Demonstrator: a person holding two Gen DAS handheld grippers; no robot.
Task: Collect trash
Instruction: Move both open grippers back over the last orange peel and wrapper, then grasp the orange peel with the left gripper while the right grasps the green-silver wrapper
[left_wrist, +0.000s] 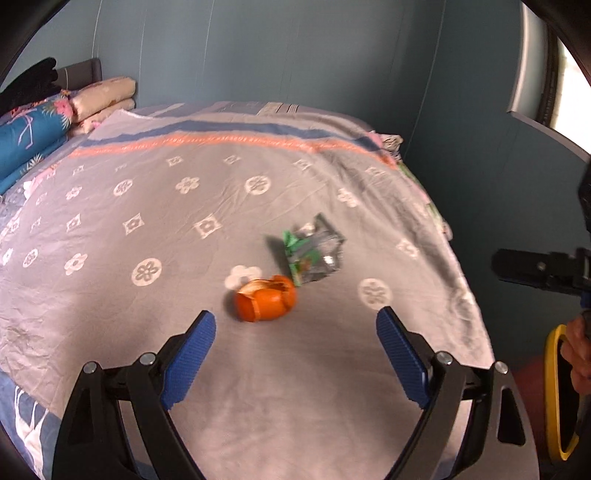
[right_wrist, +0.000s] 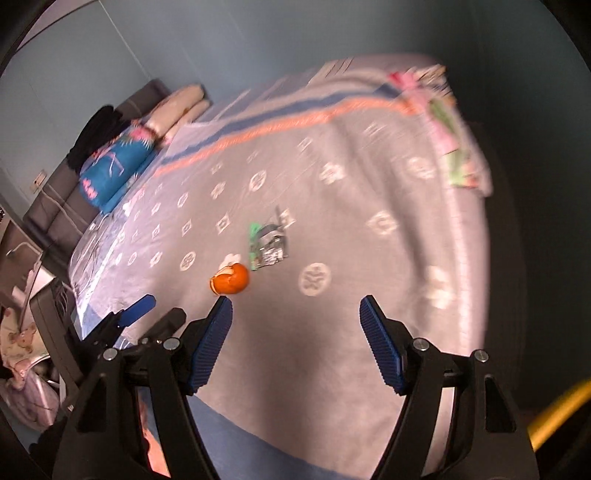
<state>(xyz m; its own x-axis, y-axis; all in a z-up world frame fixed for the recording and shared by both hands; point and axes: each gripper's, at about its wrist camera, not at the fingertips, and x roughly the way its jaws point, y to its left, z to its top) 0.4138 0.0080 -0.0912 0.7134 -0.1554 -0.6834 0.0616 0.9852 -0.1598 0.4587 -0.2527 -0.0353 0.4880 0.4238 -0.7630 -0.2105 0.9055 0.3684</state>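
Orange peel (left_wrist: 266, 298) light, curled, soft; pinch across its rim. Snack wrapper (left_wrist: 312, 251) crinkly, slippery. Left claw (left_wrist: 295, 334), right claw (right_wrist: 295, 321) both open, empty.

No legible text anywhere — wrapper (left_wrist: 312, 254) (blurred) included.

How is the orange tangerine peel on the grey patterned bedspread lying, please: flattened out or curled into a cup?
Curled. The orange tangerine peel stands rounded like a hollow shell on the grey patterned bedspread, pale inner pith showing along its torn top edge.

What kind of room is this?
Most likely a bedroom: a bed under a patterned bedspread, folded quilts stacked at its head, and a padded headboard.
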